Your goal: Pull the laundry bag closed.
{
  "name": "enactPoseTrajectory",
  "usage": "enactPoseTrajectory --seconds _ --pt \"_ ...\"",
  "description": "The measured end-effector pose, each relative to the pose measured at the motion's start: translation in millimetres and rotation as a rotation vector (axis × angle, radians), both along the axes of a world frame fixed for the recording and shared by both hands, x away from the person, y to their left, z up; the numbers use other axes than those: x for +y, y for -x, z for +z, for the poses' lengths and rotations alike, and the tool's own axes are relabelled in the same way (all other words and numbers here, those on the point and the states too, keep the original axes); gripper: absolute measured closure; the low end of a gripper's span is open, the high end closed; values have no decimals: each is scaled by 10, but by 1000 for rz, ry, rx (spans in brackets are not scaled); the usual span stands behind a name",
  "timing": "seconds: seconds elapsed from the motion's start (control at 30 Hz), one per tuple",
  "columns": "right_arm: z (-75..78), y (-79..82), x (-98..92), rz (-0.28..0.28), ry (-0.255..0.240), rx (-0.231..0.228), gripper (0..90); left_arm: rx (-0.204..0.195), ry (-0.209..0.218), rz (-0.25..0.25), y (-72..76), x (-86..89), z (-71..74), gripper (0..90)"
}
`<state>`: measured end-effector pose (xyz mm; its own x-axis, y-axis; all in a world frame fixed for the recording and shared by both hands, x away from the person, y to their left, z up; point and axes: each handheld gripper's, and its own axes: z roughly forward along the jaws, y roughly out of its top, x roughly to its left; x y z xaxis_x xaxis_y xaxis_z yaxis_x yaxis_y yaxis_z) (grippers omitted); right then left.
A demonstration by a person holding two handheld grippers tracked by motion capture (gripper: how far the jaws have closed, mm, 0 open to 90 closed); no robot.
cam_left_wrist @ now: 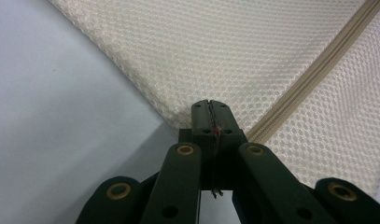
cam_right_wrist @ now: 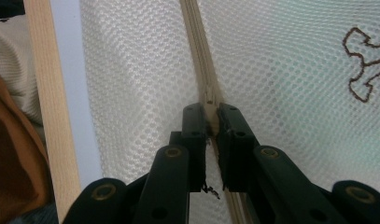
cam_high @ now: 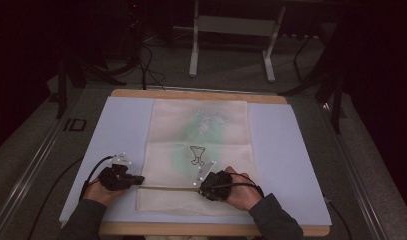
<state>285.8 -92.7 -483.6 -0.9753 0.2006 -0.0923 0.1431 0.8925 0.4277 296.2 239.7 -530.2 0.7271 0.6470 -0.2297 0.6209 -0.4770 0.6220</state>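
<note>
Here the mesh laundry bag (cam_high: 198, 150) lies flat on the table (cam_high: 276, 150); its only marking is a brown outline drawing (cam_high: 196, 154), no readable writing. Left tongs (cam_left_wrist: 210, 109) pinch the bag's edge; right tongs (cam_right_wrist: 211, 114) clamp its zipper pull (cam_right_wrist: 209, 112).

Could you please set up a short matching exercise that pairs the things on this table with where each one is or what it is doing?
Things:
1. left gripper
2. right gripper
3. mesh zip bag
4. brown outline drawing

Places or states:
A. lies flat on the pale blue mat
B. shut on the bag's edge, at the end of the zip
C. shows on the bag just beyond the zip, near its middle
D. shut on the zip partway along the bag

Pairs: 1-B, 2-D, 3-A, 4-C
</note>
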Motion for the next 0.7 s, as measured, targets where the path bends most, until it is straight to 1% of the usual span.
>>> enactPoseTrajectory --seconds 0.27,0.43,0.5,0.63,0.7 --pt "1 4 -74 -9 0 7 823 0 0 -1 -1 1 0 900" --pt "4 2 -100 -3 2 3 823 0 1 -1 -2 2 -1 900" --pt "8 0 -117 -8 -2 10 822 0 0 -1 -2 3 0 900" --pt "-1 -3 -142 -8 3 5 822 0 0 -1 -2 2 0 900" --pt "-3 -6 -160 -13 -1 12 822 0 -1 -1 -1 1 0 900"
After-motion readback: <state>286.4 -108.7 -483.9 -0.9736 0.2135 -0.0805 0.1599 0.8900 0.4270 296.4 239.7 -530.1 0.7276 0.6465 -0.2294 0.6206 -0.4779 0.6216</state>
